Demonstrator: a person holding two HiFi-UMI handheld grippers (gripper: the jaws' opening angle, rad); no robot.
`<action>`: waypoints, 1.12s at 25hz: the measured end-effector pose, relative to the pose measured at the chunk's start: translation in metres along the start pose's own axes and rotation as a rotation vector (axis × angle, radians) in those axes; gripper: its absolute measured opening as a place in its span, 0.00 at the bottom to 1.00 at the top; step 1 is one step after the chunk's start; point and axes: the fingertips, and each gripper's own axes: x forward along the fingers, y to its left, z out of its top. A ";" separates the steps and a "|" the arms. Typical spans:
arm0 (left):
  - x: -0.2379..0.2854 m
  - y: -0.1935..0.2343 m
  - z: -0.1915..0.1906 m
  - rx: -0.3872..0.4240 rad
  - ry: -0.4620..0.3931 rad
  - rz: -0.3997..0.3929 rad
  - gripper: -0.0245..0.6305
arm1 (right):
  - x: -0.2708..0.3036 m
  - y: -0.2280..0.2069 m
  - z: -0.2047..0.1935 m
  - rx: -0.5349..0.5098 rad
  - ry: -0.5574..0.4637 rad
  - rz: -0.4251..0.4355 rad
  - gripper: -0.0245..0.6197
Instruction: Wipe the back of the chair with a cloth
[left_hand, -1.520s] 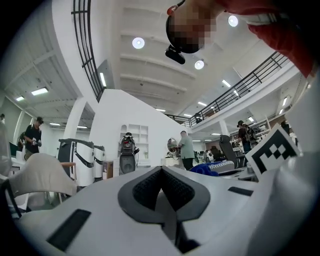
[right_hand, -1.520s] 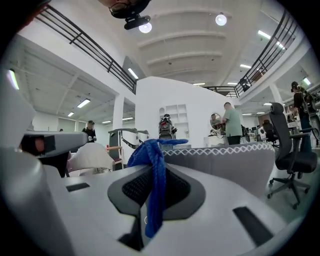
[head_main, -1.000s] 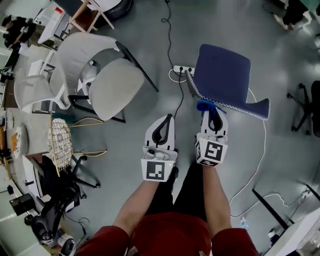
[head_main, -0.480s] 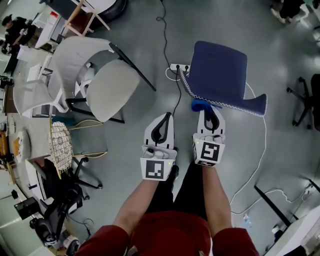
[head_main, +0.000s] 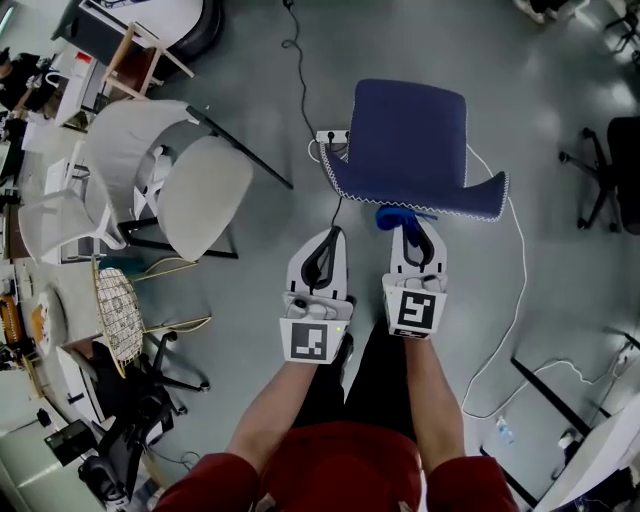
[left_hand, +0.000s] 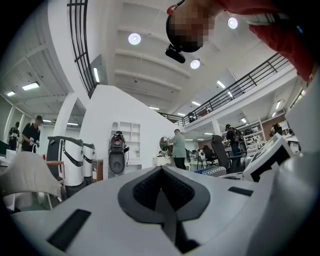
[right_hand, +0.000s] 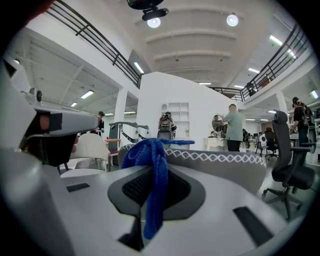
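Grey workshop floor (head_main: 250, 260) spreads under me, and the blue chair (head_main: 410, 125) stands on it just ahead of my right fingers. Its backrest (head_main: 425, 198), edged in white zigzag stitching, is the nearest part to me. The blue cloth (right_hand: 152, 165) is pinched between the fingers of my right gripper (head_main: 412, 232), and its bunched end sticks out ahead of them, right at the backrest's top edge. I cannot tell whether it is pressing on the fabric.

My left gripper (head_main: 325, 245) hangs beside the right one, its fingers together on nothing, well short of the chair.

I judge the wiping is at its very start, or just under way. The cloth is held and brought up to the back, and nearly the whole width remains to be covered.

Two white chairs (head_main: 200, 190) stand off beyond the left fingers.
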 end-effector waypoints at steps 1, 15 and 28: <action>0.004 -0.005 0.000 0.000 0.000 -0.009 0.06 | -0.003 -0.006 -0.002 -0.003 0.010 -0.002 0.12; 0.043 -0.065 -0.002 -0.008 0.028 -0.110 0.06 | -0.050 -0.127 -0.021 -0.008 0.049 -0.176 0.12; 0.055 -0.092 0.002 -0.003 0.062 -0.169 0.06 | -0.055 -0.146 -0.028 0.026 0.086 -0.188 0.12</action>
